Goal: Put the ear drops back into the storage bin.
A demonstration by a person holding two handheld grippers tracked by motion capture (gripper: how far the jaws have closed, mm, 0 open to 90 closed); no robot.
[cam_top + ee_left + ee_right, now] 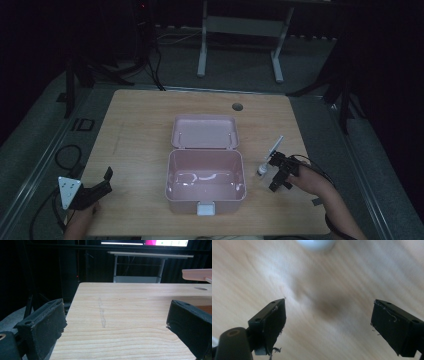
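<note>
An open pink plastic box (205,192) stands in the middle of the wooden table, its lid (205,132) laid back behind it and a white latch (205,208) at the front. The inside looks empty. A small white round object (261,170) sits just right of the box, and a thin pale stick (276,146) slants up from near it. My right gripper (270,174) is open just right of that object, angled down at the table. In the right gripper view the object (315,243) is blurred beyond the open gripper (329,312). My left gripper (102,184) (116,315) rests open at the table's front left corner.
A round cable hole (237,106) is in the table near the far edge. The pink lid's edge (197,273) juts into the left gripper view at the right. Beyond the table stand a white desk frame (240,30) and dark stands. Cables lie on the floor at the left (67,155).
</note>
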